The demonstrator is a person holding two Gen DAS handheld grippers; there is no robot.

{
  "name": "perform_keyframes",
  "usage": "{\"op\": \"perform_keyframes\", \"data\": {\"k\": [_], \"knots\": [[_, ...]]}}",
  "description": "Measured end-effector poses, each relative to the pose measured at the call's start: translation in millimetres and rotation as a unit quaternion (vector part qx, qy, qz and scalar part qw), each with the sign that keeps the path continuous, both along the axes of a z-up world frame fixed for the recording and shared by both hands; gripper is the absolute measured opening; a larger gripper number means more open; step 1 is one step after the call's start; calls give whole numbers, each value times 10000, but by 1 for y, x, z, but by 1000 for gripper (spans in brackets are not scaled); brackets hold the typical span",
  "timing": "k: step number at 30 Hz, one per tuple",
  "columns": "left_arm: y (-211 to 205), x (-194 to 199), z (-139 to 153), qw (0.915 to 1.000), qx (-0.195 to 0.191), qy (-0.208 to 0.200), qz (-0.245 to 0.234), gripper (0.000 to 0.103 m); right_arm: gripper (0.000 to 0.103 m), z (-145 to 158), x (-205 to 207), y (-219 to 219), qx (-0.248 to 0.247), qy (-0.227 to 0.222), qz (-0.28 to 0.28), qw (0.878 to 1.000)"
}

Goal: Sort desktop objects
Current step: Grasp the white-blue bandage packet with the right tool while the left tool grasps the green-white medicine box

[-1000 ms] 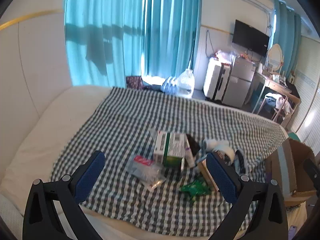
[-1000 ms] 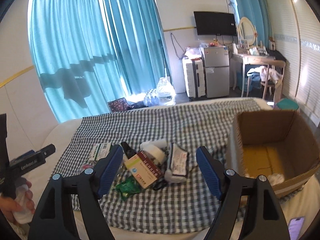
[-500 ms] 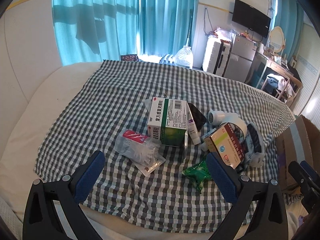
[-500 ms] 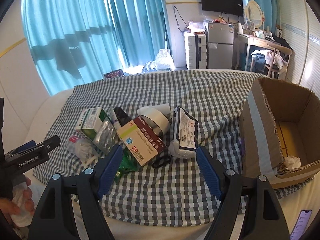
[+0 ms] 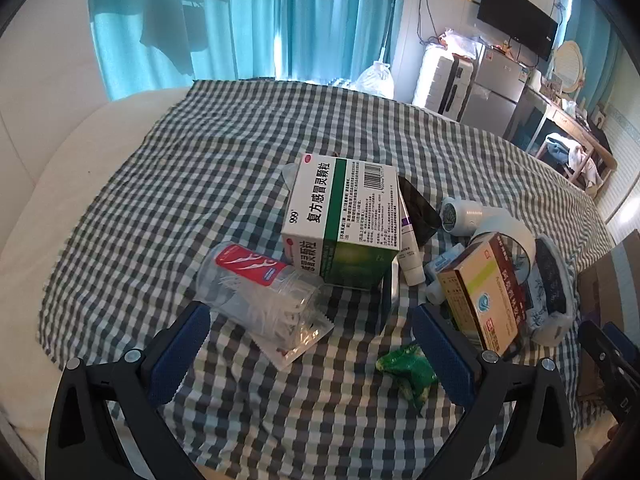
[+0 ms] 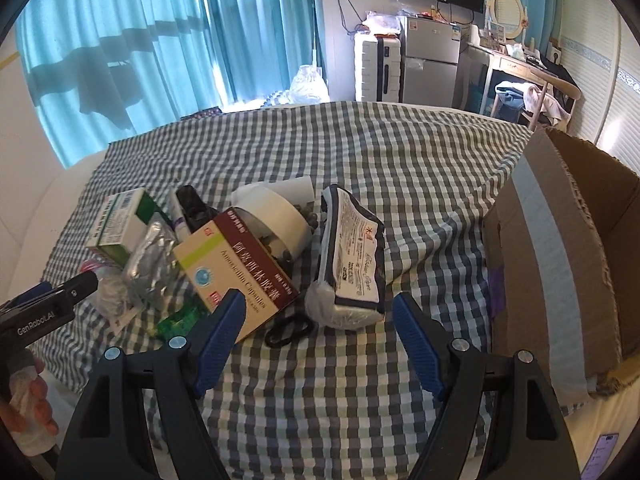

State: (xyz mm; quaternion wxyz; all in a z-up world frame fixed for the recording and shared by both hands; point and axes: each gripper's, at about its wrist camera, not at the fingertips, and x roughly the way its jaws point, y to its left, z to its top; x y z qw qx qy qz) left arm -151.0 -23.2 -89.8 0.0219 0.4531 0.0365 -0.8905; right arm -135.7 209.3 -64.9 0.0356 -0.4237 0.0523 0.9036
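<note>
A heap of objects lies on the checked cloth (image 5: 200, 184). A green and white medicine box (image 5: 340, 220) stands in the middle, with a clear bag of picks with a red label (image 5: 256, 288) to its left. A brown and cream capsule box (image 6: 240, 268), a white tape roll (image 6: 276, 216), a packet of tissues (image 6: 352, 264), black scissors (image 6: 288, 330) and a green wrapper (image 5: 408, 372) lie near it. My left gripper (image 5: 312, 352) is open and empty, just above the bag and the wrapper. My right gripper (image 6: 320, 336) is open and empty, over the scissors and tissues.
An open cardboard box (image 6: 568, 256) stands at the right edge of the bed. A blister pack (image 6: 150, 264) leans on the green box. Teal curtains (image 5: 240, 16), a fridge (image 6: 430, 64) and a desk with a chair (image 6: 532, 80) lie beyond the bed.
Both grippers have moved forward and down toward the heap, which now looks much closer. Both stay open and empty.
</note>
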Motion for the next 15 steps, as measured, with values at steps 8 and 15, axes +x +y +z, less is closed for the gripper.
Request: {"op": "perform_keyframes", "data": {"k": [8, 15], "knots": [[7, -35, -25, 9997, 48, -173, -179, 103, 76, -30, -38, 15, 5, -324, -192, 9993], [6, -54, -32, 9998, 46, -118, -177, 103, 74, -48, -49, 19, -42, -498, -258, 9984]]}}
